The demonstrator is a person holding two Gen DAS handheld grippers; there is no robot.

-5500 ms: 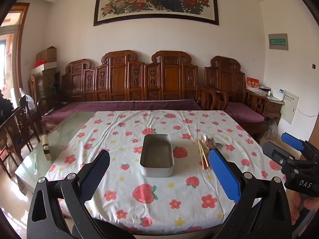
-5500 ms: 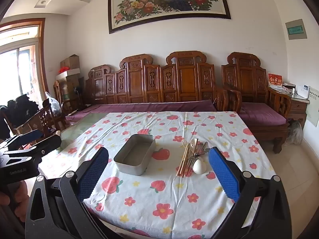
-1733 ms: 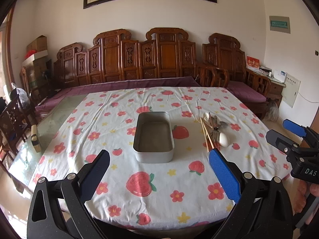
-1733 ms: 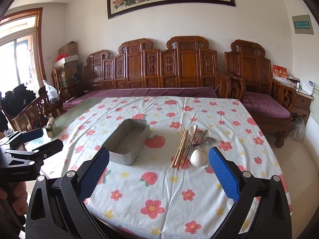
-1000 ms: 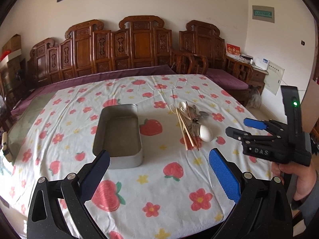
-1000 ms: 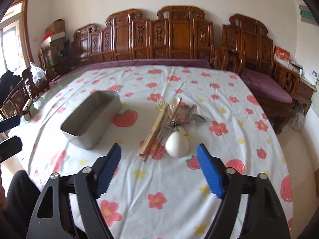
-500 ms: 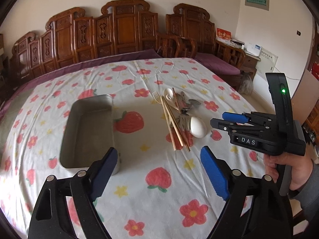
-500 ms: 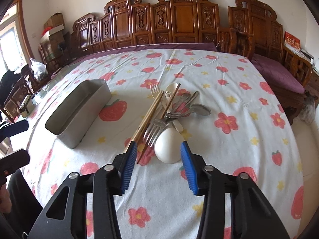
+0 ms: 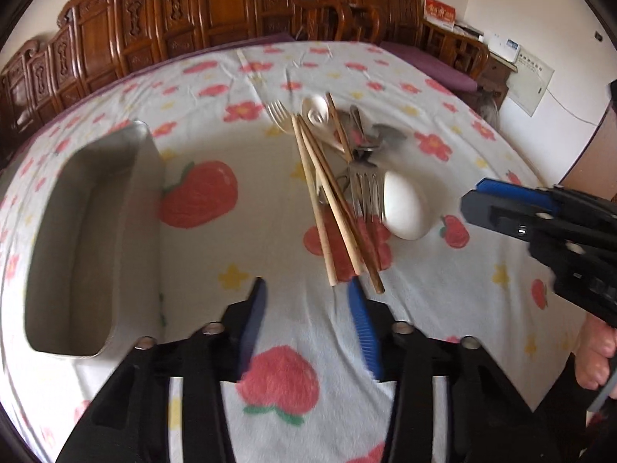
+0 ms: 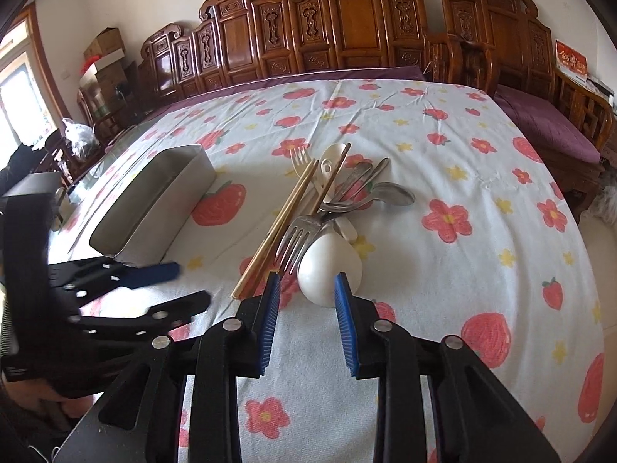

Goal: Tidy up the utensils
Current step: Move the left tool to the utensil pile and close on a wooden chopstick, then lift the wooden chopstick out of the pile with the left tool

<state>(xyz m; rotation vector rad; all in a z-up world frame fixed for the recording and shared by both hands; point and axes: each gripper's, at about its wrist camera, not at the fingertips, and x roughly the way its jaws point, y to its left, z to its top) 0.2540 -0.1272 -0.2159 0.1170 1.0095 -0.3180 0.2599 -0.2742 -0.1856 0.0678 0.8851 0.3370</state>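
Note:
A heap of utensils lies on the flowered tablecloth: wooden chopsticks (image 9: 327, 208) (image 10: 285, 216), a metal fork (image 9: 364, 189) (image 10: 299, 237), metal spoons (image 10: 393, 195) and a white spoon (image 9: 403, 208) (image 10: 327, 266) with its bowl nearest me. An empty metal tin (image 9: 150, 177) (image 10: 154, 200) stands to their left. My left gripper (image 9: 306, 289) (image 10: 189, 285) hovers just short of the chopsticks' near ends. Its jaws are closing with nothing between them. My right gripper (image 10: 307, 281) (image 9: 497, 204) sits just before the white spoon's bowl. Its jaws are closing too, and the pads are off the spoon.
A carved wooden bench (image 10: 347, 27) runs behind the table. The tablecloth (image 10: 482, 177) drops off at the right edge towards a purple-cushioned seat (image 10: 547, 123). A person's hand (image 9: 594, 351) holds the right gripper's handle.
Both grippers have dropped towards the table and narrowed their jaws. The left one has swung right to the chopsticks' near ends; the right one has closed in on the white spoon.

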